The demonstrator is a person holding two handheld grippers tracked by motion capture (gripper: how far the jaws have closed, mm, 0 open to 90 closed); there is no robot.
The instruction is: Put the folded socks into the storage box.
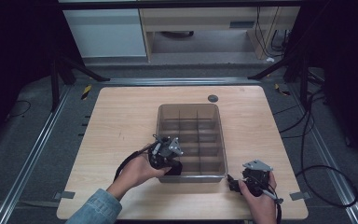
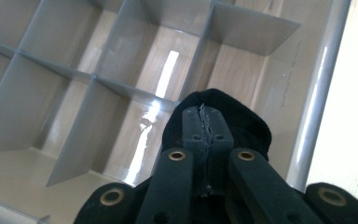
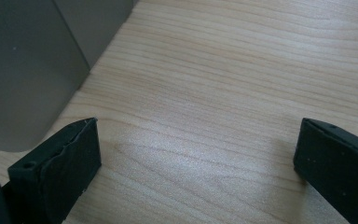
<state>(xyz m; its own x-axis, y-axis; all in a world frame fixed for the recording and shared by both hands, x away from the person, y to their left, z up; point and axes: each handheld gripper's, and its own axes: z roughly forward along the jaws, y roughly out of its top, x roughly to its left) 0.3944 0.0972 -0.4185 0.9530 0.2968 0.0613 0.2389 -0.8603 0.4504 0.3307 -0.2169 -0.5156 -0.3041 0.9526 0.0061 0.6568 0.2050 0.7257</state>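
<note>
The left tool (image 2: 204, 122), clamped on a black cloth (image 2: 242, 119), holds it over the bin's (image 1: 223, 140) 7 o'clock cell, seemingly unreleased, while the right tool (image 3: 196, 154) gapes empty on the desk (image 1: 121, 121).

Open tabletop (image 1: 121, 121) around divided bin (image 1: 221, 140)

Dim surroundings, glare on tray (image 2: 168, 70)

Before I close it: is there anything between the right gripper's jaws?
No: in the right gripper view the right gripper stands wide open over bare wooden table, with the grey bin off to one side.
</note>
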